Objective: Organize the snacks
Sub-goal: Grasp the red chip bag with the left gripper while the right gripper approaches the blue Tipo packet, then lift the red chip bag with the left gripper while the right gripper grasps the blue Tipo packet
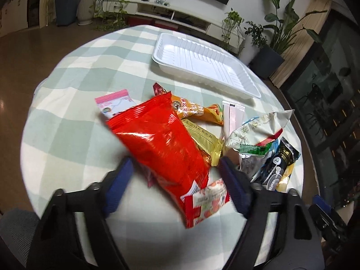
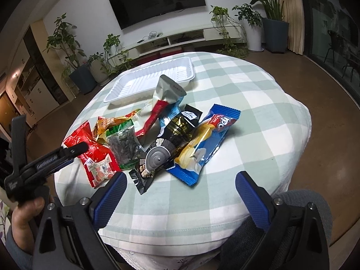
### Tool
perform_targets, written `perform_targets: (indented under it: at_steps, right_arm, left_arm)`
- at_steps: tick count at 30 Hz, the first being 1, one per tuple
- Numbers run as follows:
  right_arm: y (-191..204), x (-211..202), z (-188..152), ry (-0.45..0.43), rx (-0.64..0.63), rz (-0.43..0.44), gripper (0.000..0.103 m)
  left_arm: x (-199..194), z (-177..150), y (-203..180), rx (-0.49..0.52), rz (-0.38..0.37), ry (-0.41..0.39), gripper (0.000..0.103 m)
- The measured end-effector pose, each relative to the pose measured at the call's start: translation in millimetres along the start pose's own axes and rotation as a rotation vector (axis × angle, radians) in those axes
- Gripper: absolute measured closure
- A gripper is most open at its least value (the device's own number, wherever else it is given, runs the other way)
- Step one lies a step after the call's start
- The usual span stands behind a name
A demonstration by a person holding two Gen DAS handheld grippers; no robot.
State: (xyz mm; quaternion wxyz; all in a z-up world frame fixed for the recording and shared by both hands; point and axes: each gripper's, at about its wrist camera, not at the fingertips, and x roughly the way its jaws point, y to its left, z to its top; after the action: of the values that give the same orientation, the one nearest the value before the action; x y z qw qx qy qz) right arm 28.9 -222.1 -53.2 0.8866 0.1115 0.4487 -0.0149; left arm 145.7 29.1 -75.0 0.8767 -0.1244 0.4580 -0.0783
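A pile of snack bags lies on the checked cloth. A big red bag lies on the left, a blue one on the right. Behind them sits an empty white tray.

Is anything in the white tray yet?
No. The white tray sits empty at the far side of the table, and every snack packet, including the red bag, lies on the checked cloth.

The round bench wears a green-and-white checked cloth. A white tray sits empty near its far edge. Toward the middle lies a loose heap of snack packets: a red bag at the left, a blue packet at the right, and a black packet between them.
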Motion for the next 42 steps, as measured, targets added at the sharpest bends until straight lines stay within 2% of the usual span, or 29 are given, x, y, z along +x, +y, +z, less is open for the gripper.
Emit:
perform_targets:
  at_steps: [1,4,8,10,12,16,24,32,42]
  right_arm:
    - [0,2,1,0.002,-0.004,0.001,0.004]
    - [-2,7,2,0.011,0.000,0.005,0.005]
    - [-4,11,1,0.019,0.002,0.007,0.005]
    - [-4,12,0,0.024,0.005,0.009,0.006]
    - [-4,13,0,0.028,0.004,0.012,0.008]
    - [-3,12,-1,0.027,-0.002,0.013,0.010]
    - [-3,9,1,0.015,-0.006,0.011,0.014]
    - [-10,10,4,0.023,0.036,0.014,0.014]
    - [-2,12,4,0.040,0.042,0.036,0.014]
  left_arm:
    - [5,1,-1,0.000,0.003,0.010,0.043]
    - [15,2,-4,0.008,0.014,0.021,0.050]
    - [21,3,-7,0.037,0.024,0.010,0.054]
    - [24,4,-9,0.052,0.030,0.009,0.060]
    - [25,5,-7,0.049,0.001,0.010,0.069]
    - [26,7,-3,0.037,-0.050,0.024,0.077]
    - [18,7,11,0.001,-0.128,0.036,0.082]
    - [1,7,25,-0.020,-0.174,0.015,0.083]
    - [-35,6,44,-0.030,-0.237,0.002,0.084]
